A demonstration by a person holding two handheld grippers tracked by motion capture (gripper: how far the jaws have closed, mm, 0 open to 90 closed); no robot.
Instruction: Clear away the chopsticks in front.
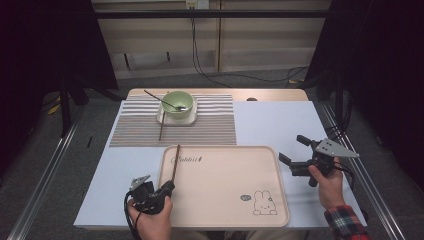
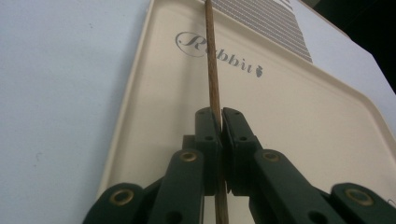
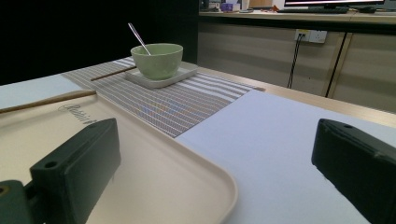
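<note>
Clamping a wooden chopstick (image 2: 211,70) between its closed jaws, the left gripper (image 1: 167,188) sits at the 7 o'clock corner of the beige tray (image 1: 225,200). The stick points toward 12 o'clock, along the tray's left rim. The right gripper (image 1: 292,151) hovers at 3 o'clock beside the tray, jaws wide apart and empty. A second chopstick (image 1: 162,125) lies on the striped mat (image 1: 210,127), by the green bowl (image 1: 178,104) at 12 o'clock.
</note>
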